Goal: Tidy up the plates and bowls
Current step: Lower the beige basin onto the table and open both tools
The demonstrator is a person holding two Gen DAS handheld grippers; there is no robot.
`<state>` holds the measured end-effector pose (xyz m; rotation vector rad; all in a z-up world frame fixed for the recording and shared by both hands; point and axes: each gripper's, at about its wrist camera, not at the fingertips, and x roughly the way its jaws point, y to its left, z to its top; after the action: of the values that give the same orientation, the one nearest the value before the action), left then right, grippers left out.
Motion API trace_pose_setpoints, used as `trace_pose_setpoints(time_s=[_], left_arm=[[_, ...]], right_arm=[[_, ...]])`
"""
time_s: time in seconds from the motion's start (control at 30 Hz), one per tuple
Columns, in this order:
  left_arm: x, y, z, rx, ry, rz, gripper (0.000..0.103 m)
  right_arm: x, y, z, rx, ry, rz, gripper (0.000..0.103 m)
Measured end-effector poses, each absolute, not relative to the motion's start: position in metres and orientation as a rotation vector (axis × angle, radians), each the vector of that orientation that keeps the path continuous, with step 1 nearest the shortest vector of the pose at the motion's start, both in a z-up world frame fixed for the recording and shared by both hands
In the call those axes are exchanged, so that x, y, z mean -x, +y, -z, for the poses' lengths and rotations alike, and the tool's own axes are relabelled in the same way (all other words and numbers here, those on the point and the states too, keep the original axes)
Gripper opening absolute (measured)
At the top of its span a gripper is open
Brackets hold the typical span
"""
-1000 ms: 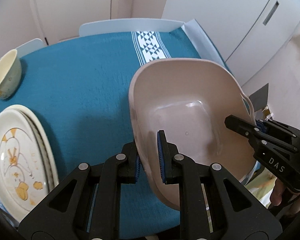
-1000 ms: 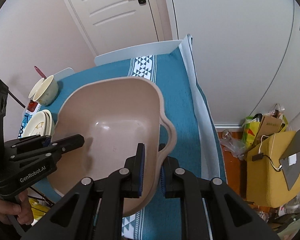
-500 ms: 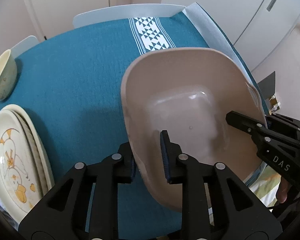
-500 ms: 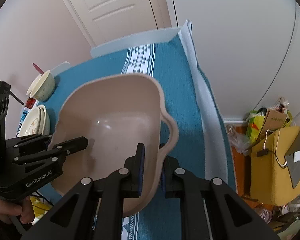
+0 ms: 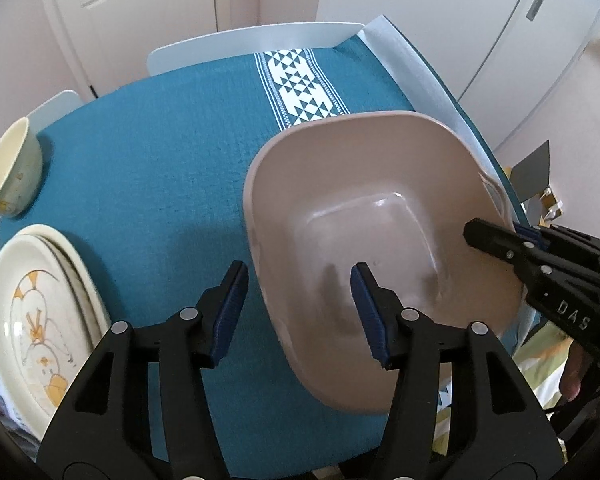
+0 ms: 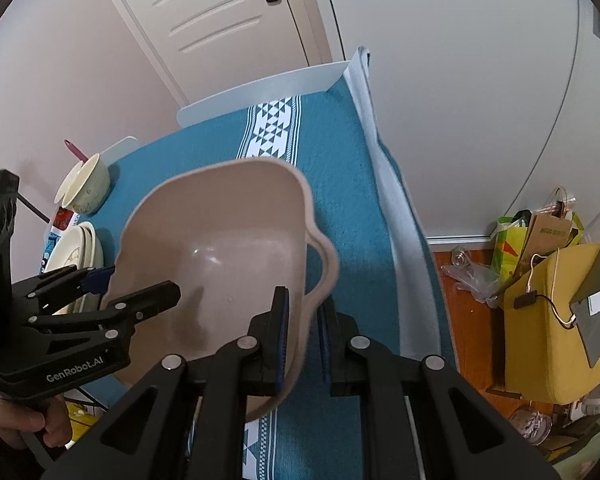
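Observation:
A beige plastic basin (image 5: 380, 220) sits on the teal tablecloth (image 5: 160, 168); it also shows in the right wrist view (image 6: 228, 240). My left gripper (image 5: 296, 312) is open, its jaws standing on either side of the basin's left rim without touching it. My right gripper (image 6: 302, 338) is slightly open around the basin's right rim by the handle. Stacked cream plates (image 5: 32, 320) with a yellow drawing lie at the left. A cream bowl (image 5: 10, 176) stands behind them.
The table's right edge has a white border (image 6: 396, 208). Beyond it, bags and a yellow seat (image 6: 548, 320) stand on the floor. White chair backs (image 5: 252, 44) stand at the far side. A door (image 6: 220, 20) is behind.
My left gripper has opened and let go of the basin's left rim. The right gripper's jaws have parted slightly at the right rim. The basin has settled onto the table.

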<state>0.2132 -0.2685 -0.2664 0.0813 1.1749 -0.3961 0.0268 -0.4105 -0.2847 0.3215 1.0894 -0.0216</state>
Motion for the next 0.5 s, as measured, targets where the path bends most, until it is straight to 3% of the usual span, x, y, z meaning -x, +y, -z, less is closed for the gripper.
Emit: trace_pose_setpoints(time_s=[0.1, 0.2, 0.23, 0.37, 0.4, 0.47, 0.5], left_arm=[[-0.211, -0.266, 0.259, -0.096, 1.175, 0.392, 0.054], [-0.208, -0.260, 0.250, -0.092, 1.177, 0.385, 0.058], [-0.207, -0.258, 0.246, -0.090, 1.175, 0.384, 0.059], [-0.195, -0.239, 0.216, -0.065, 1.154, 0.390, 0.059], [-0.192, -0.233, 0.207, -0.056, 1.142, 0.393, 0.061], [-0.184, -0.214, 0.183, -0.034, 1.097, 0.374, 0.076], [-0.181, -0.201, 0.169, -0.020, 1.059, 0.347, 0.091]], right_arm=[[-0.021, -0.413, 0.278, -0.333, 1.079, 0.029, 0.014], [-0.016, -0.415, 0.270, -0.333, 1.077, 0.041, 0.037], [-0.014, -0.416, 0.267, -0.336, 1.073, 0.043, 0.050], [-0.003, -0.420, 0.237, -0.339, 1.021, 0.054, 0.059], [-0.001, -0.418, 0.226, -0.315, 0.999, 0.052, 0.067], [-0.003, -0.411, 0.204, -0.275, 0.953, 0.031, 0.092], [-0.005, -0.404, 0.187, -0.252, 0.910, -0.003, 0.095]])
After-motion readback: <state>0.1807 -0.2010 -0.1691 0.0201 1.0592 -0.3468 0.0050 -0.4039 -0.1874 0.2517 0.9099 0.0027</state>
